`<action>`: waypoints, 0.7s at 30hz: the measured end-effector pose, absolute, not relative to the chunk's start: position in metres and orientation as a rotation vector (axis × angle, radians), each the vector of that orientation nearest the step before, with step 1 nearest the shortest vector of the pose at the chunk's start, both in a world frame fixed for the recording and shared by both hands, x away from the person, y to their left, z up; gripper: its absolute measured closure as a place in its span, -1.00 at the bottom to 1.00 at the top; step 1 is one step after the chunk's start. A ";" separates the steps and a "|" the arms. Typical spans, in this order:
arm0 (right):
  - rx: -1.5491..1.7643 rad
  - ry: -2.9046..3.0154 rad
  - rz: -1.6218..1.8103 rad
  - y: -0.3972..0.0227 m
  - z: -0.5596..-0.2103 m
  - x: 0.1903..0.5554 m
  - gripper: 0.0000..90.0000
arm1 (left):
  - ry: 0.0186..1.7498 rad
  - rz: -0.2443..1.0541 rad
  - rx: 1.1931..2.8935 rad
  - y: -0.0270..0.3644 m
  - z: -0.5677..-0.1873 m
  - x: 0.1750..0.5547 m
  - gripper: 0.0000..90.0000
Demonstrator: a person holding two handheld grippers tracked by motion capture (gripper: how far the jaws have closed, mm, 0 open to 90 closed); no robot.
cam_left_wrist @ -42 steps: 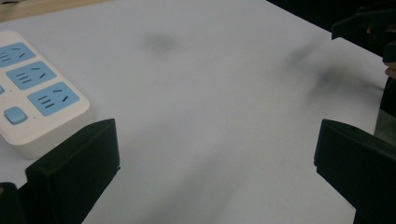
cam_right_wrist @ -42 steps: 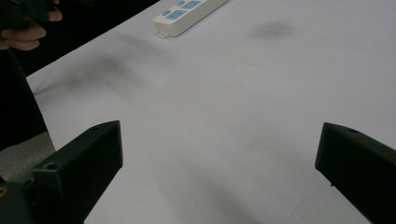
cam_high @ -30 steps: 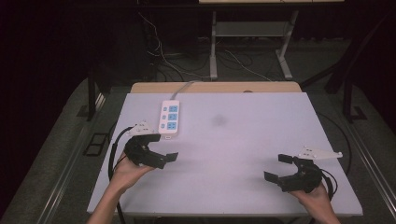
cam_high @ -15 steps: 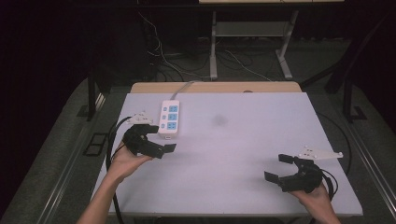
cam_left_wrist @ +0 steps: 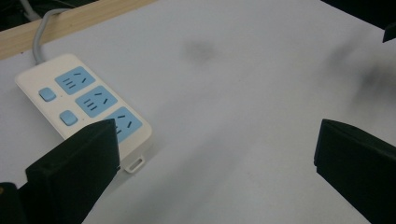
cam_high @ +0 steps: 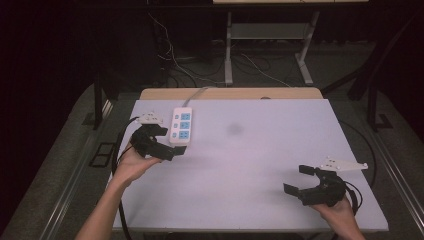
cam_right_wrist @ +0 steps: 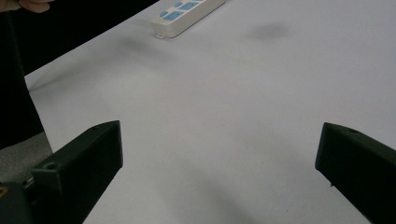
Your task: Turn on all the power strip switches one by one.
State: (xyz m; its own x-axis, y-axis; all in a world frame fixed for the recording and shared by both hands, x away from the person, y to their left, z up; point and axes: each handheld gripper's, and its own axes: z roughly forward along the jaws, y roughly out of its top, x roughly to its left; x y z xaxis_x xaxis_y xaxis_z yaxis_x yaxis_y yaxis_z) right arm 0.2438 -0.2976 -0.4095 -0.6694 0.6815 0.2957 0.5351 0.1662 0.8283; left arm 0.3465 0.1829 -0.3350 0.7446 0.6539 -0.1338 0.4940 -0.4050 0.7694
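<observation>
A white power strip (cam_high: 181, 125) with blue sockets lies at the back left of the white table (cam_high: 250, 165), and its grey cord (cam_high: 197, 92) runs off the far edge. My left gripper (cam_high: 166, 143) is open just left of the strip's near end, held in a hand. In the left gripper view the strip (cam_left_wrist: 88, 100) lies just past the left jaw, and nothing is between the jaws of the left gripper (cam_left_wrist: 217, 140). My right gripper (cam_high: 298, 179) is open over the front right of the table. In the right gripper view the strip (cam_right_wrist: 187, 11) is far off, beyond the right gripper (cam_right_wrist: 219, 140).
A faint dark smudge (cam_high: 234, 130) marks the tabletop near the middle back. A wooden strip (cam_high: 230, 93) runs along the table's far edge. Behind the table are metal desk legs (cam_high: 229, 45) and loose cables (cam_high: 260, 67) on the floor.
My left gripper has moved forward and slightly right, up beside the power strip's near end. The right gripper has stayed where it was.
</observation>
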 end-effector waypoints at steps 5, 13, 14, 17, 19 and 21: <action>1.203 2.289 1.518 -0.297 -0.410 0.244 -0.98 | 0.856 0.241 2.095 0.182 -0.332 0.356 -1.00; 1.201 2.288 1.517 -0.298 -0.410 0.244 -0.98 | 0.859 0.265 2.141 0.180 -0.328 0.371 -1.00; 1.202 2.288 1.517 -0.298 -0.410 0.244 -0.98 | 0.858 0.266 2.146 0.181 -0.327 0.373 -1.00; 1.205 2.285 1.518 -0.299 -0.410 0.244 -0.98 | 0.866 0.272 2.157 0.181 -0.326 0.377 -1.00; 1.207 2.283 1.516 -0.299 -0.410 0.244 -0.98 | 0.873 0.279 2.165 0.182 -0.326 0.381 -1.00; 1.205 2.282 1.517 -0.299 -0.410 0.244 -0.98 | 0.874 0.281 2.173 0.182 -0.326 0.383 -1.00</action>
